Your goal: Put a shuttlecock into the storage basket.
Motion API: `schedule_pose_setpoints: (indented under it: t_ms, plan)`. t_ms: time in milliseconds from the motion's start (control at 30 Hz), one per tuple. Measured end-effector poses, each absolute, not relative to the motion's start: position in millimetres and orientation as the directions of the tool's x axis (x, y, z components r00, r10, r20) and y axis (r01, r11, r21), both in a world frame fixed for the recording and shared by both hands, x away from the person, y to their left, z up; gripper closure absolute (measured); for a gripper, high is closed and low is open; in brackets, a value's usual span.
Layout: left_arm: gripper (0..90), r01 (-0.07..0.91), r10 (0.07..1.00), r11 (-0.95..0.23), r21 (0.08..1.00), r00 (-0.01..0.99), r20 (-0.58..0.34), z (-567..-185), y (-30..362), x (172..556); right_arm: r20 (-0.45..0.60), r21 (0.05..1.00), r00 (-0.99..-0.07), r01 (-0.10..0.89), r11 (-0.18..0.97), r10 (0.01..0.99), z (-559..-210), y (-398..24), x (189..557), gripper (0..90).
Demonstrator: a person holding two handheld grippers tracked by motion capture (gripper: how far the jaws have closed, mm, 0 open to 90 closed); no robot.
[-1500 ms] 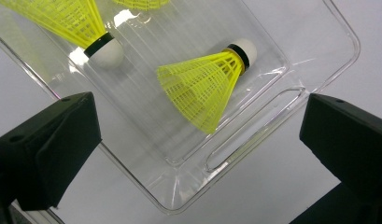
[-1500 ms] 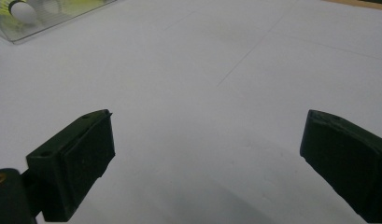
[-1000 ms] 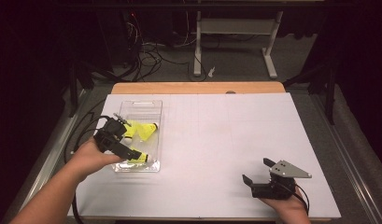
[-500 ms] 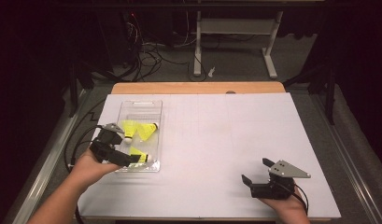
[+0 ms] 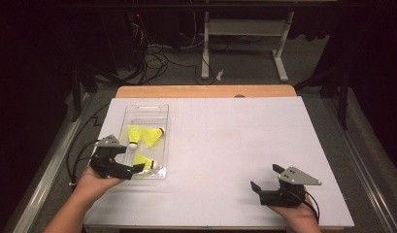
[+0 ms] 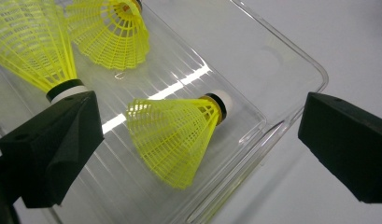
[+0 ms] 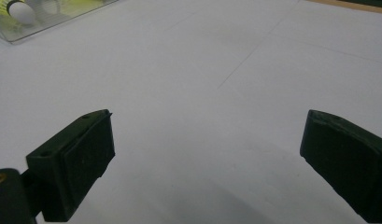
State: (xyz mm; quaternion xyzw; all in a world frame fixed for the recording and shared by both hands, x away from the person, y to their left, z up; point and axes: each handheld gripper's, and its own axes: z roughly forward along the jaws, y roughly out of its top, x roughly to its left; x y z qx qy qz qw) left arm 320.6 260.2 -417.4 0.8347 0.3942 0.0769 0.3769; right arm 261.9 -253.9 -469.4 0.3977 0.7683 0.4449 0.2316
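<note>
the left gripper, jaws apart and empty, has been drawn back to the lower left of the frame, the nearest yellow shuttlecock being left lying in the clear tray, so a placement seems finished, while the right gripper is held open over the white table.

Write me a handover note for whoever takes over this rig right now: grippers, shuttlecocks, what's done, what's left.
Left gripper: open, empty, at the near end of the clear tray, jaws either side of the nearest shuttlecock.
Right gripper: open, empty, over the bare white table at near right.
Three yellow shuttlecocks lie in the tray; the other two sit farther back.
Done: none is gripped or outside the tray.
Left: probably close on the nearest one.
</note>
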Motion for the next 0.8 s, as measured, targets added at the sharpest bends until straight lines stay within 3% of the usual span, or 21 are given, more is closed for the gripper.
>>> schedule_pose_setpoints:
  t_ms: [233,800]
  plan:
    - [0.8,0.536,0.706,-0.400,0.744,0.697,-0.123,-422.4,258.4,309.7,-0.003,0.877,-0.572,0.392,0.277,0.820,-468.9,-253.4,261.0,3.7]
    - [0.6,0.418,0.693,-0.273,0.866,0.710,-0.124,-432.0,265.5,288.0,0.015,0.918,-0.546,0.339,0.204,0.838,-459.8,-259.1,253.7,3.1]
